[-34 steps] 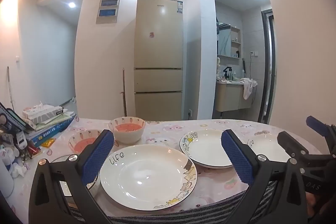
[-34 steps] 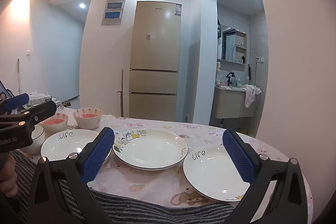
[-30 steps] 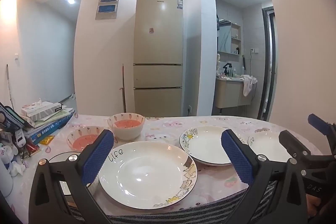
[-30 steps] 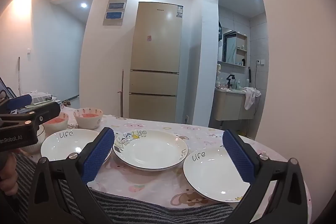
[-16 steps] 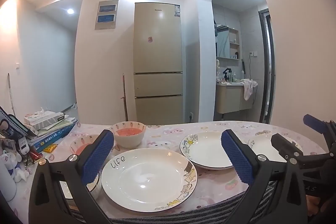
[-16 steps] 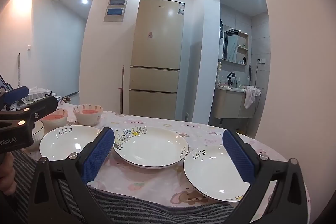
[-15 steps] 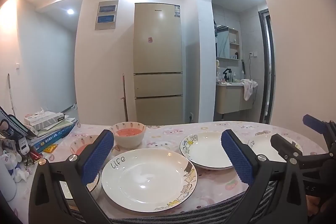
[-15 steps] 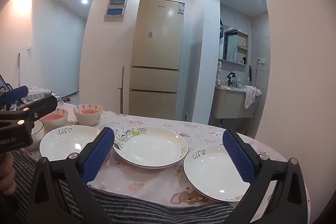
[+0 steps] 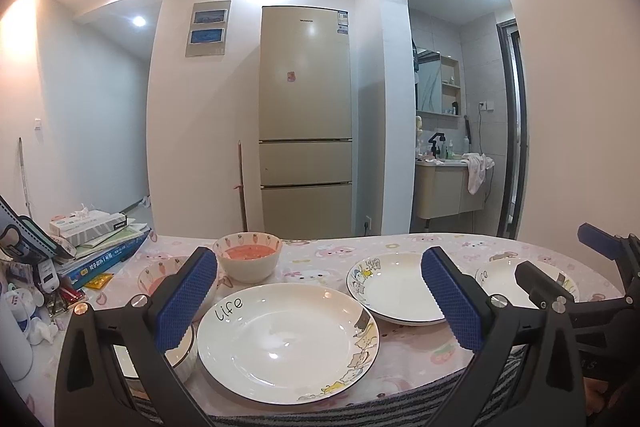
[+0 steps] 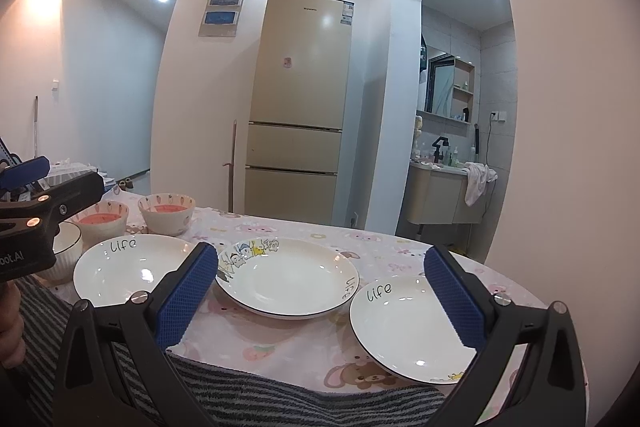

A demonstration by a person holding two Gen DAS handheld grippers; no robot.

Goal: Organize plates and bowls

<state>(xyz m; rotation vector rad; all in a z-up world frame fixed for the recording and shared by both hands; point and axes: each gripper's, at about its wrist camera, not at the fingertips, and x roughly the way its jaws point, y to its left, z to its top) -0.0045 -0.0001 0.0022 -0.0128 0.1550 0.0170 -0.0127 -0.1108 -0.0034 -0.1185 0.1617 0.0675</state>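
Three white plates lie in a row on the table. In the left wrist view the left plate (image 9: 286, 341) marked "life" is nearest, then the middle plate (image 9: 394, 287) and the right plate (image 9: 516, 281). Two carrot-pattern bowls (image 9: 248, 261) (image 9: 160, 281) with red insides stand behind, and a white ribbed bowl (image 9: 180, 357) sits at the near left. My left gripper (image 9: 320, 303) is open and empty above the left plate. My right gripper (image 10: 324, 295) is open and empty between the middle plate (image 10: 288, 281) and the right plate (image 10: 408, 329).
Books, a tissue box (image 9: 90, 227) and small clutter (image 9: 28, 303) fill the table's left end. A striped cloth (image 10: 260, 403) lies along the near edge. A fridge (image 9: 306, 123) and a bathroom arch stand behind the table (image 9: 416, 351).
Both views have shifted slightly, dipping then rising. The plates and bowls have not moved. Both grippers have stayed open.
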